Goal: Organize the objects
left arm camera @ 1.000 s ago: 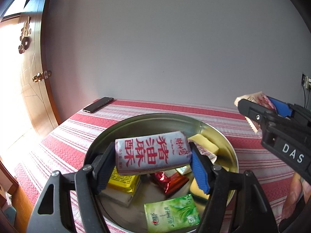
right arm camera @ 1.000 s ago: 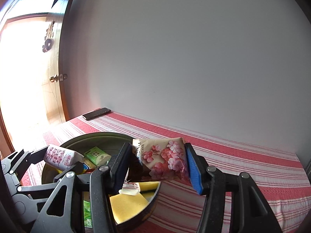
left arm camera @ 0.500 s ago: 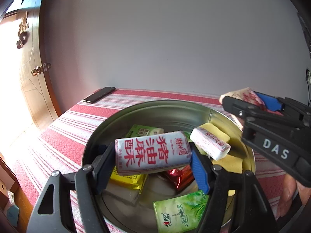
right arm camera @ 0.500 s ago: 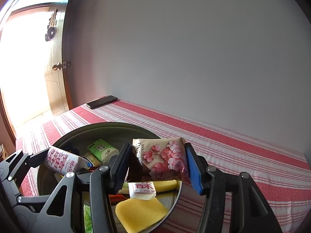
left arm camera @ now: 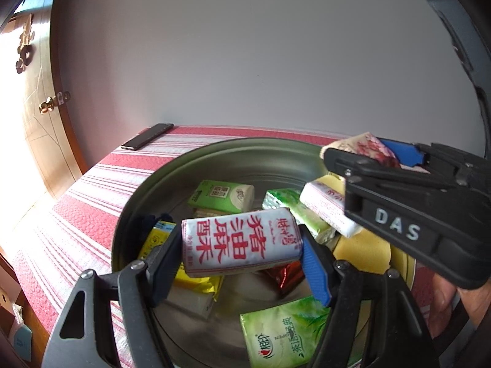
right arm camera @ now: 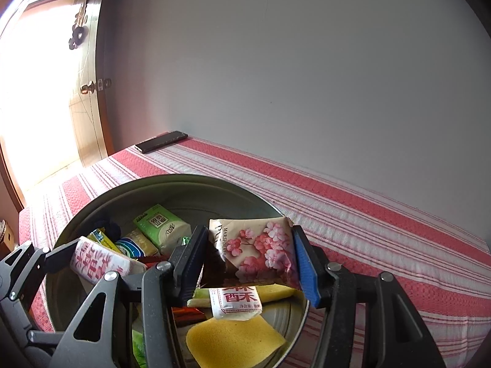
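The left tongs [left arm camera: 242, 247] are clenched on a white packet with red characters [left arm camera: 241, 243], gripping it by its 2 short ends and holding it level above the middle of a round metal tin [left arm camera: 214, 156]. Directly under these tongs lie a yellow packet [left arm camera: 199, 282] and a red foil wrapper [left arm camera: 285, 279]; nearer than them, at the tin's close edge, lies a green tea sachet [left arm camera: 282, 337]. Beyond the held packet sits a green tissue pack [left arm camera: 222, 196].

The right tongs [right arm camera: 248, 256] are clenched on a flowered snack packet [right arm camera: 260, 251], pinched between the dark pad and the blue pad, over the right side of the same tin [right arm camera: 190, 181]. Below them rest a second white packet [right arm camera: 234, 303] and a yellow sponge [right arm camera: 236, 342]. Seen from the left side, the right tongs [left arm camera: 368, 150] hang just to the right of the left ones, close but apart, with a hand [left arm camera: 442, 306] behind them.

The tin stands on a red and white striped surface [right arm camera: 368, 214]. A dark phone [right arm camera: 161, 141] lies far beyond the tongs, at the surface's back corner beside a wooden door [right arm camera: 89, 116].
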`<state>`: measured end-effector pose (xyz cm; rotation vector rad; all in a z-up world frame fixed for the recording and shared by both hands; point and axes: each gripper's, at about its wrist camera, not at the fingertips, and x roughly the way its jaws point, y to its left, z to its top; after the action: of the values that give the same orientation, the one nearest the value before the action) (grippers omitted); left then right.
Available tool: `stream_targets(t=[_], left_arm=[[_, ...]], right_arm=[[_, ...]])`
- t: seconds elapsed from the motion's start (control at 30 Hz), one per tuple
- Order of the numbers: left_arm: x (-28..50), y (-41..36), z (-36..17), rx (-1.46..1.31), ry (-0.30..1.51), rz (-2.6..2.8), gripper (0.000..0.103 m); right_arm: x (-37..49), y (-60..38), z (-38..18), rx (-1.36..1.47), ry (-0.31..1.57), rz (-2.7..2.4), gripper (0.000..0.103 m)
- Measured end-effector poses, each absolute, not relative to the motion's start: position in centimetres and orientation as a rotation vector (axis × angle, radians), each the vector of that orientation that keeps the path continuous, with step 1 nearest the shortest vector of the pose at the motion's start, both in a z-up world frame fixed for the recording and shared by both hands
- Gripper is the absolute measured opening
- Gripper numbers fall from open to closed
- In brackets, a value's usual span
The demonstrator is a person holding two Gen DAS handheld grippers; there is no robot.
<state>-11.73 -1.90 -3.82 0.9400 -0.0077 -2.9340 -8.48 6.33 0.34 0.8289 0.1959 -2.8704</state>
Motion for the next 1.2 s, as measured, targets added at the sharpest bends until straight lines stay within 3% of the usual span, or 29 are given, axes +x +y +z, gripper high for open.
stream_targets(t=[0.47, 0.5, 0.63, 1.0, 1.2], left_arm=[[-11.6, -1.9, -4.2, 0.980, -0.011, -2.943, 0.072], [-11.5, -1.9, -4.1, 0.973, -0.010, -2.948, 0.073], [-10.7, -1.6, -3.6, 0.913, -0.027, -2.959, 0.098], [-8.3, -3.4, -1.9, 0.833, -0.001, -2.946, 0.103], [-6.6, -4.8, -0.1, 0.753, 0.034, -2.908, 0.103]], right_arm=[[-8.9, 5.7, -0.5, 0.881, 0.203, -2.819, 0.058], [-8.9, 5.6, -0.6, 0.886, 0.203, -2.805, 0.062], [-8.5, 5.5, -0.6, 0.872, 0.224, -2.821, 0.068], [-5.3, 8.8, 1.0, 0.813, 0.054, -2.901, 0.071], [-3.2, 8.1, 1.5, 0.788, 0.068, -2.878, 0.071]])
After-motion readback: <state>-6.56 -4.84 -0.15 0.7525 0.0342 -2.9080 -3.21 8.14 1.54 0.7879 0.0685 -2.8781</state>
